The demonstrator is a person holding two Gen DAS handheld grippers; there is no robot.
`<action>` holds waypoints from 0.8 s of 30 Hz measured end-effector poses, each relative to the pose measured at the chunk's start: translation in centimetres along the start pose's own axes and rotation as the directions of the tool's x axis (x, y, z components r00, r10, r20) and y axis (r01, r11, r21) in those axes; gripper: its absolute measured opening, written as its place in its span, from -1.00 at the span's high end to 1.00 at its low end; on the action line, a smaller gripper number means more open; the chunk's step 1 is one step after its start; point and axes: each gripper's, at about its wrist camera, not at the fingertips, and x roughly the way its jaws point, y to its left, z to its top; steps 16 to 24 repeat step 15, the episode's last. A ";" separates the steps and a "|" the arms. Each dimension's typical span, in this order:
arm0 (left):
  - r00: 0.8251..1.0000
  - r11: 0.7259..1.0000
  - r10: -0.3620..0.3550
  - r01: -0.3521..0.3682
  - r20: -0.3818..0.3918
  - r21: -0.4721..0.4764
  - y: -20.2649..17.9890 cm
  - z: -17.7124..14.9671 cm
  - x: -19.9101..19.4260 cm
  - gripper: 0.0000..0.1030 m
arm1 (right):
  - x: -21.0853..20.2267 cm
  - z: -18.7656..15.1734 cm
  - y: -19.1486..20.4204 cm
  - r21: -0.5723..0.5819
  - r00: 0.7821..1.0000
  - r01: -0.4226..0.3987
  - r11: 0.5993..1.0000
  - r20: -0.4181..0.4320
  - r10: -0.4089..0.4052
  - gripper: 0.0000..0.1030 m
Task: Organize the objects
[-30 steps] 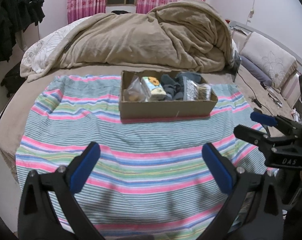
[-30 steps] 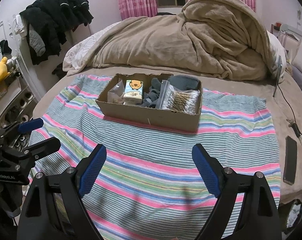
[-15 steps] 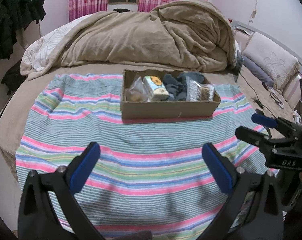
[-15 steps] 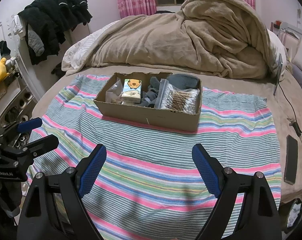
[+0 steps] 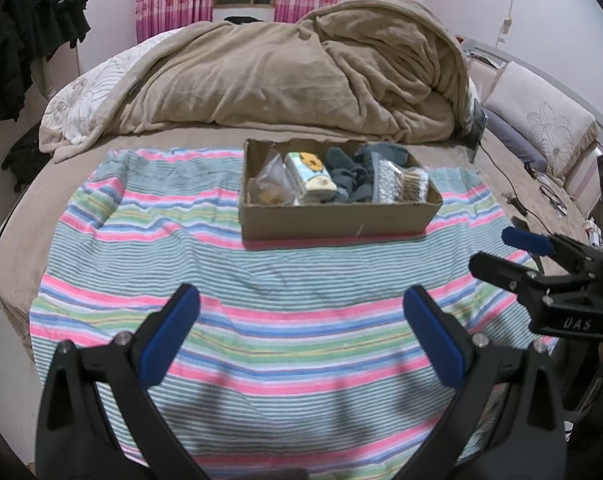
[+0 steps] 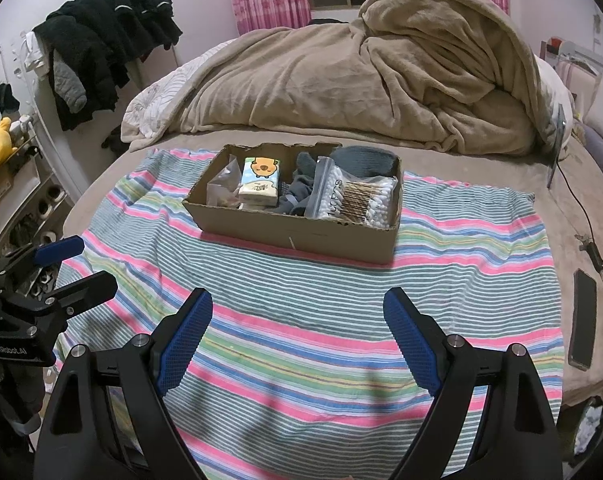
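A shallow cardboard box [image 6: 297, 216] sat on the striped towel [image 6: 309, 304] spread over the bed, a little above the middle of the frame in both wrist views. Inside it, from left to right, lay a clear plastic bag [image 6: 221, 188], a tissue pack [image 6: 260, 182] printed with a cartoon animal, some dark grey cloth [image 6: 301, 196] and a zip bag of cotton swabs [image 6: 357, 200]. The left gripper [image 5: 301, 332] hovered low in its frame with its blue fingers spread wide and nothing between them; the right gripper [image 6: 297, 340] hung the same way, fingers wide apart and empty, both well short of the box. A rumpled tan blanket [image 6: 361, 84] was heaped across the top of the frame behind the box, and a dark phone [image 6: 583, 320] lay on the bed at the right edge of the right wrist view, just off the towel.
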 end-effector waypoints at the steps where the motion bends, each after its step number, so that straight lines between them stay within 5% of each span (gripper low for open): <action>1: 1.000 1.000 0.000 0.000 0.000 0.000 0.0 0.0 0.0 -0.99 | 0.0 0.0 0.0 -0.001 1.000 0.000 1.000 0.000 0.000 -0.74; 24: 0.999 1.000 -0.009 0.009 -0.032 0.006 0.1 0.1 2.0 -0.99 | 1.8 -0.2 -0.9 0.012 1.000 -0.004 1.000 -0.021 0.004 -0.74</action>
